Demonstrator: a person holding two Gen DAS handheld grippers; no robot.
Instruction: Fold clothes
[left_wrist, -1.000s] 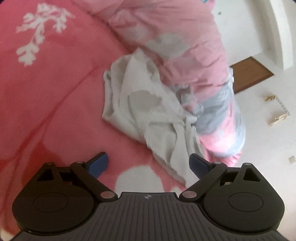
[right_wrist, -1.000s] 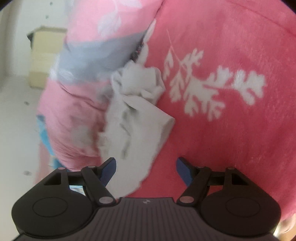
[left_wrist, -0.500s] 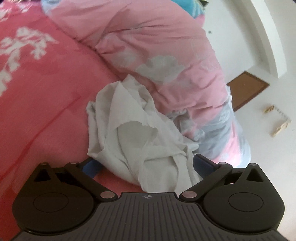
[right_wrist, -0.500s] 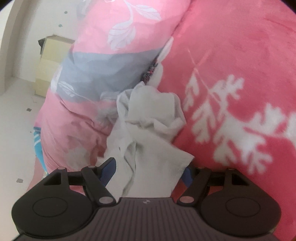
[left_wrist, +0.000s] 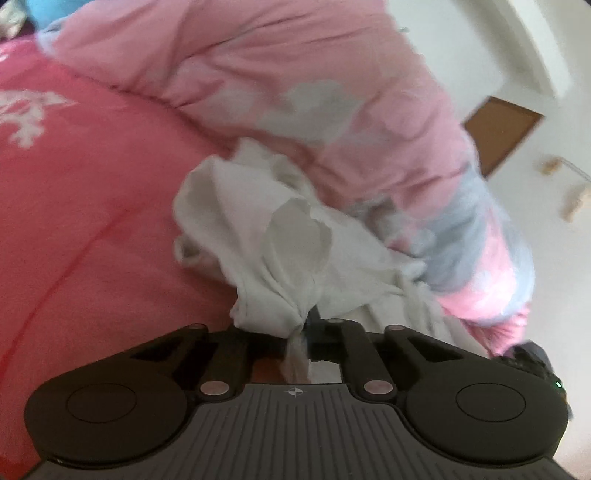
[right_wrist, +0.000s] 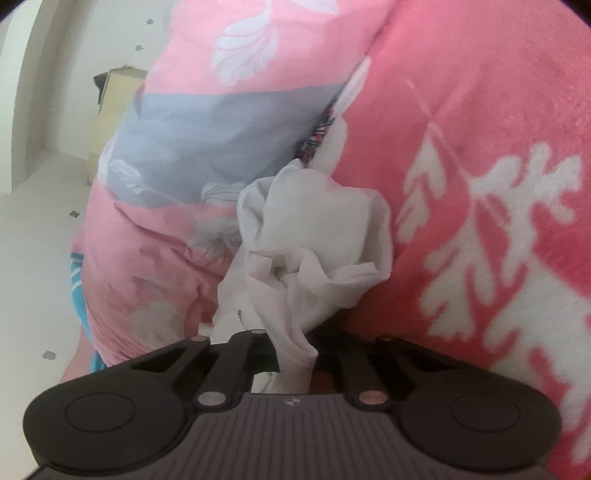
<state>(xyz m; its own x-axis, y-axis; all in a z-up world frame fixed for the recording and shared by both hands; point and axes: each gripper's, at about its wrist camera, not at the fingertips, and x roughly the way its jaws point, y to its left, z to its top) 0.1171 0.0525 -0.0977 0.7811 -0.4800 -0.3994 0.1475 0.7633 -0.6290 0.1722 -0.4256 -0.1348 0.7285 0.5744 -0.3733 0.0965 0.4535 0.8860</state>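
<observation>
Cloth (left_wrist: 258, 229), white and crumpled, lies on a red blanket (left_wrist: 92, 229) with a white leaf pattern, pressed up against a pink and grey quilt (left_wrist: 332, 92) heaped along the bed's edge. The left hand-held gripper (left_wrist: 301, 328) has its jaws brought together on a bunched fold at the near edge of the cloth; the fabric is drawn into a tight twist where it enters the jaws and a short tail of it hangs out behind them. The right hand-held gripper (right_wrist: 295, 350) is likewise clamped on the cloth (right_wrist: 314, 251), with a gathered strip of fabric pinched between its jaws and the rest billowing up in loose folds beyond. In the right wrist view the cloth sits in the seam between quilt (right_wrist: 207, 155) and blanket (right_wrist: 480, 166). Pale floor (left_wrist: 554, 258) shows past the quilt, with a brown mat (left_wrist: 502, 133) on it. A cream cabinet (right_wrist: 114, 96) stands by the wall in the right wrist view. Both views are somewhat blurred.
</observation>
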